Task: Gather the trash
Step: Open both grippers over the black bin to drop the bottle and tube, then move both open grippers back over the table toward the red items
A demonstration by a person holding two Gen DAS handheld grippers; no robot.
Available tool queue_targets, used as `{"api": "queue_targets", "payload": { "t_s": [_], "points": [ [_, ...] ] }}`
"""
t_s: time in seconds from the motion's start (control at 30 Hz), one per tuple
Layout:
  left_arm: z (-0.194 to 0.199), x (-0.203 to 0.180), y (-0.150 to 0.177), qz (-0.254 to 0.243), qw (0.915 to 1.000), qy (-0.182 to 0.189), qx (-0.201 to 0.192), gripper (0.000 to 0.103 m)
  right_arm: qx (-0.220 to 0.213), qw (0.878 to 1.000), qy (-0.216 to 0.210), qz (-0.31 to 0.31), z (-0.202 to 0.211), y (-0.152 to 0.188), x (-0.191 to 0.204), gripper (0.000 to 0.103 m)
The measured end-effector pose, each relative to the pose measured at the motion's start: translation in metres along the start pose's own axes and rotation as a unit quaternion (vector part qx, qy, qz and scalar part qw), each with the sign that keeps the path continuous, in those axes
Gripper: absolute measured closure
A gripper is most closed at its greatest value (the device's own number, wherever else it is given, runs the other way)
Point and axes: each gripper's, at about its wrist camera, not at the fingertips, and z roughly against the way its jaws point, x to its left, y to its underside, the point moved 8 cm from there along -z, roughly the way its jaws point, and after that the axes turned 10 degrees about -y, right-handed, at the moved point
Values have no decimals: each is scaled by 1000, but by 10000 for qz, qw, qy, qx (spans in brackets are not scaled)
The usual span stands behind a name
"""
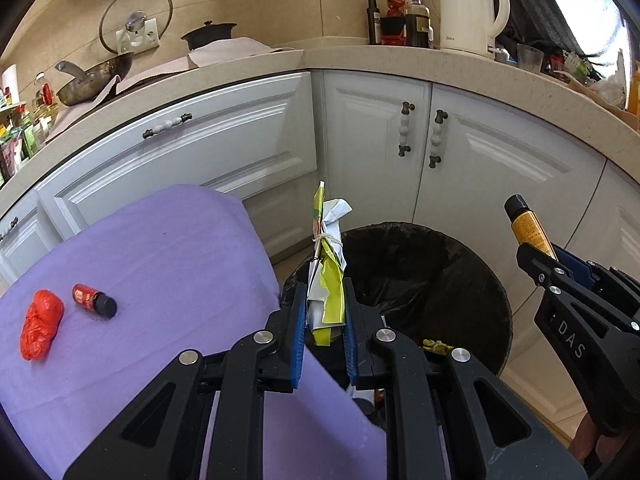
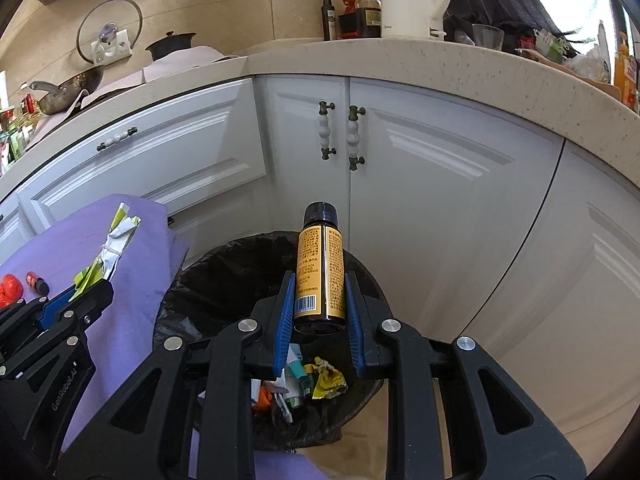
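Note:
My left gripper (image 1: 325, 300) is shut on a crumpled green and white wrapper (image 1: 328, 276), held upright at the left rim of the black-lined trash bin (image 1: 472, 264). My right gripper (image 2: 319, 292) is shut on a small yellow-labelled bottle with a black cap (image 2: 321, 260), held over the bin (image 2: 192, 280). The bin holds several pieces of trash (image 2: 316, 380). On the purple cloth (image 1: 160, 260) lie a crumpled red bag (image 1: 41, 324) and a small red bottle with a black cap (image 1: 94, 300). The right gripper and its bottle (image 1: 528, 226) also show in the left wrist view.
White cabinet doors (image 1: 376, 140) stand close behind the bin under a curved stone counter (image 1: 400, 60). On the counter are a white kettle (image 1: 472, 8), dark sauce bottles (image 1: 416, 20), a wok (image 1: 92, 80) and a glass lid (image 1: 136, 20).

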Motion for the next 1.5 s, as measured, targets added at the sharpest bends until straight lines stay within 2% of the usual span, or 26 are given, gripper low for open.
{"api": "queue_targets", "payload": {
  "t_s": [0.1,0.13,0.17,0.2,0.27,0.47,0.7,0.87,1.1,1.23,1.5],
  "points": [
    [-9,-8,-2,-128,9999,23,55,83,38,9999,-45,-109,-9,0,-5,77],
    [-12,-10,-2,-201,9998,-54,53,79,59,9999,-29,-133,-12,0,-7,73],
    [-15,-11,-2,-268,9995,-128,46,74,70,9999,-10,-154,-15,1,-9,64],
    [-17,-12,-1,-300,9994,-148,54,71,70,9998,12,-168,-16,1,-11,61],
    [-21,-13,2,-275,9994,-127,135,66,93,9998,27,-173,-17,3,-12,61],
    [-23,-6,4,-129,9996,-103,247,58,121,9998,68,-157,-15,5,-10,58],
    [-14,20,9,140,9992,-132,347,49,122,9997,-195,-33,-9,3,19,53],
    [-4,61,19,327,9980,-424,344,43,174,9981,-567,177,-10,1,61,47],
    [12,136,37,718,9922,-947,389,41,333,9910,-1145,606,-20,2,138,47],
    [21,187,52,986,9853,-1315,459,39,495,9832,-1525,870,-26,7,189,47],
    [35,276,85,1512,9672,-1944,617,39,760,9665,-1990,1432,-39,24,277,47]
  ]
}}
